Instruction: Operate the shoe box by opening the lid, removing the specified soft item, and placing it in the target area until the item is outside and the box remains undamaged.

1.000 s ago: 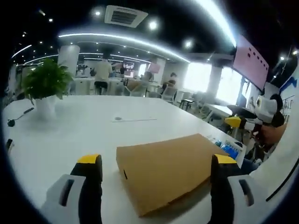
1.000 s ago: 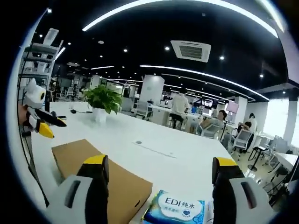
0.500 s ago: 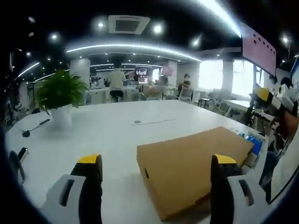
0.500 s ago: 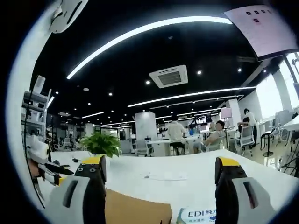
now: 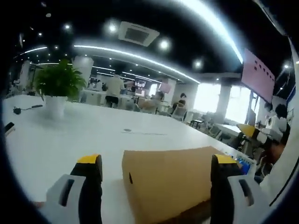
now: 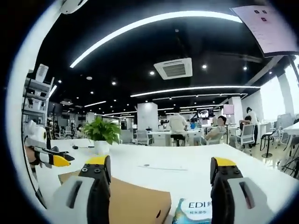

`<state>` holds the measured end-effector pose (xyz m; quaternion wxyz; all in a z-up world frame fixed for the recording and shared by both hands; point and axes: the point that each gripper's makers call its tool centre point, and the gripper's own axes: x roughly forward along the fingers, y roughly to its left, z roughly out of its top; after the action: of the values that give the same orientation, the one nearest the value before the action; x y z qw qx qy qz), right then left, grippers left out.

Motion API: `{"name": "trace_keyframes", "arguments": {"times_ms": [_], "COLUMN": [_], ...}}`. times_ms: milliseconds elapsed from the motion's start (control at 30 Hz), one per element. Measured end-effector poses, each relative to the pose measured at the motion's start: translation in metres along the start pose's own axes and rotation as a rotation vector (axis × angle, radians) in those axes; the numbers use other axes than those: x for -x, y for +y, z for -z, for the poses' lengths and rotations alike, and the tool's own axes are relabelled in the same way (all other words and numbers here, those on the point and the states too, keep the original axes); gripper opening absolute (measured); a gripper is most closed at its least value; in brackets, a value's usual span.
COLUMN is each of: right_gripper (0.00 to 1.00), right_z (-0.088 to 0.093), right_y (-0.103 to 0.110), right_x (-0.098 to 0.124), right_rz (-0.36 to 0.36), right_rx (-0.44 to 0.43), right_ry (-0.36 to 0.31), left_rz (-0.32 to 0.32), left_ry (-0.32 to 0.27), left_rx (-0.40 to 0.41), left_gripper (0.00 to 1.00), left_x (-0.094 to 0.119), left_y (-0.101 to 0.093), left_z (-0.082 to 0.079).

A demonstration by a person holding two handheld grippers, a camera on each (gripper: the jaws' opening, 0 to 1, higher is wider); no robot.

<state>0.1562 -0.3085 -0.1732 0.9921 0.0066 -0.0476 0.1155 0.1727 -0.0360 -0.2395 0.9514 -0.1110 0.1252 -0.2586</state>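
Observation:
A flat brown cardboard shoe box (image 5: pixel 170 179) lies closed on the white table (image 5: pixel 70 135), just ahead of my left gripper (image 5: pixel 154 179), whose jaws stand wide open with nothing between them. The right gripper (image 6: pixel 159 184) is open too, held above the table; the box (image 6: pixel 133 205) shows low between its jaws. A blue and white tissue pack (image 6: pixel 196 211) marked EDI lies right of the box. The other gripper (image 6: pixel 46 156) comes in at the left edge of the right gripper view, and another gripper (image 5: pixel 264 130) at the right edge of the left gripper view.
A potted green plant (image 5: pixel 57 86) stands at the table's far left, also seen as a plant (image 6: pixel 103 135) in the right gripper view. A thin cable (image 5: pixel 140 133) lies mid-table. People sit and stand at desks (image 6: pixel 180 128) behind. A blue item (image 5: pixel 243 163) lies beyond the box.
Both cameras shifted: the left gripper view swung so the box sits more centred, and the right gripper view tipped up, then dipped slightly, showing more box and tissue pack. Jaws stayed open.

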Motion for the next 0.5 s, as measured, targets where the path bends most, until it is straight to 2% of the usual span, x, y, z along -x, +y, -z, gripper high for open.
{"name": "trace_keyframes", "arguments": {"times_ms": [67,133,167,233,333,467,500], "right_gripper": [0.87,0.87,0.88,0.93,0.92,0.91,0.91], "right_z": [-0.003,-0.006,-0.008,-0.01,-0.01,-0.01,-0.009], "right_y": [0.002,-0.001,-0.002,-0.01,-0.014,-0.014,-0.015], "right_x": [-0.002,-0.002,-0.002,-0.003,-0.001,-0.001,-0.001], "right_rz": [-0.016,-0.009,-0.003,0.035,0.042,0.05,0.052], "right_rx": [0.021,0.028,0.029,0.011,-0.027,0.003,0.005], "right_ry": [0.0,-0.012,-0.018,-0.027,-0.041,-0.032,-0.029], "left_rz": [0.011,0.049,0.067,0.109,0.117,0.101,0.095], "left_ry": [-0.032,-0.072,-0.089,-0.088,-0.113,-0.096,-0.092], "left_rx": [-0.077,-0.119,-0.141,-0.192,-0.213,-0.194,-0.243], "left_gripper": [0.99,0.99,0.97,0.89,0.86,0.89,0.87], "left_x": [0.0,0.0,-0.001,-0.003,-0.005,-0.008,-0.007], "left_y": [-0.003,-0.011,-0.014,-0.02,-0.021,-0.018,-0.016], "left_z": [-0.004,-0.011,-0.014,-0.015,-0.021,-0.021,-0.022]}}
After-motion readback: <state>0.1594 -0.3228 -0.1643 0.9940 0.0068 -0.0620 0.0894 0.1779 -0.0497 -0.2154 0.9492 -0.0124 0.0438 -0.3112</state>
